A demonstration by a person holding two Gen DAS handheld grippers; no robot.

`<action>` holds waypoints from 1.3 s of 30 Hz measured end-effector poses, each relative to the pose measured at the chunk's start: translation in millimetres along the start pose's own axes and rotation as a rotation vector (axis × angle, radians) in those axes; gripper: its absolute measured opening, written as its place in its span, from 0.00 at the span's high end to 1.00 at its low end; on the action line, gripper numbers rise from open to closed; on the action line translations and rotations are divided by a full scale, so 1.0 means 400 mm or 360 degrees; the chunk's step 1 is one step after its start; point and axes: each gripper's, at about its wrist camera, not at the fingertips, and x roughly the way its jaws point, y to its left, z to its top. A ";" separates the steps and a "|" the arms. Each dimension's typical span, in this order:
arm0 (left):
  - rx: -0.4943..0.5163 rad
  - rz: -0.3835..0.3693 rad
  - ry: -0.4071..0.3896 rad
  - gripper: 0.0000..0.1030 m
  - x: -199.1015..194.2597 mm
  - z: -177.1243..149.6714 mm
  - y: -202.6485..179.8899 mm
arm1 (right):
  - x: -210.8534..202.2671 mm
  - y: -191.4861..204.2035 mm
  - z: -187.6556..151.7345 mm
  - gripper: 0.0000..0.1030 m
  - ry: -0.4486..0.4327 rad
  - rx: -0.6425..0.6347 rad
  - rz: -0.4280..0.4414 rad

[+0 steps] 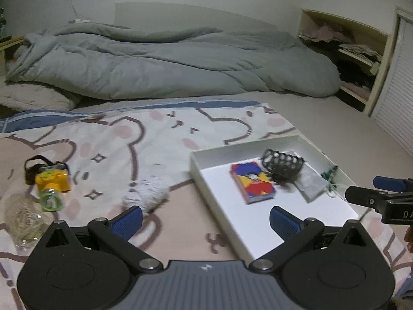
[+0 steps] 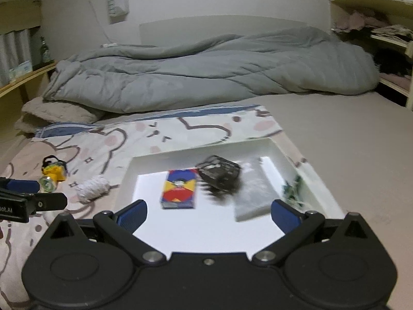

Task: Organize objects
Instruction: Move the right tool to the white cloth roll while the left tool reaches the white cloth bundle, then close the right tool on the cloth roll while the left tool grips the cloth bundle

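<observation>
Left hand-held gripper [image 1: 205, 221] and right hand-held gripper [image 2: 208, 214] both spread wide, empty. Partial print "oot.AI" on left unit. Card box [image 2: 178, 190] lies inside white tray [image 2: 281, 152] on bed; yarn ball [image 2: 93, 188], toy camera [image 1: 53, 180] outside.

Matt white cardboard box [image 2: 280, 147], fluffy yarn [image 2: 93, 185]

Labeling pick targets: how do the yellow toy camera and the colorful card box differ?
The yellow toy camera lies on the printed blanket, outside the white tray; the colorful card box lies inside it. The camera is chunky, with a green lens and black strap; the box is flat and rectangular. Neither is held.
</observation>
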 end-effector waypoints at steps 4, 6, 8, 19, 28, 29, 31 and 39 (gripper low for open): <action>-0.0042 0.0042 -0.0002 0.00 -0.011 0.007 0.060 | 0.028 0.054 0.024 0.00 0.0000 -0.0040 0.0084; -0.0077 0.0064 -0.0006 0.00 -0.017 0.009 0.094 | 0.041 0.080 0.035 0.00 0.0000 -0.0054 0.0115; -0.0095 0.0103 -0.0012 0.00 -0.023 0.010 0.124 | 0.057 0.106 0.045 0.00 0.0002 -0.0068 0.0146; 0.0015 0.0123 0.0029 0.00 -0.019 -0.002 0.227 | 0.155 0.235 0.089 0.00 0.0028 -0.0163 0.0297; 0.0044 0.0002 0.0182 0.06 0.032 -0.040 0.282 | 0.255 0.321 0.123 0.07 0.0041 -0.0338 0.0399; 0.0056 -0.0002 0.0205 0.06 0.042 -0.045 0.284 | 0.264 0.334 0.125 0.11 0.0048 -0.0369 0.0407; 0.0095 -0.0015 0.0254 0.06 0.060 -0.056 0.283 | 0.287 0.360 0.131 0.17 0.0071 -0.0434 0.0437; 0.0178 -0.0018 0.0414 0.10 0.123 -0.088 0.290 | 0.376 0.463 0.130 0.18 0.0193 -0.0701 0.0590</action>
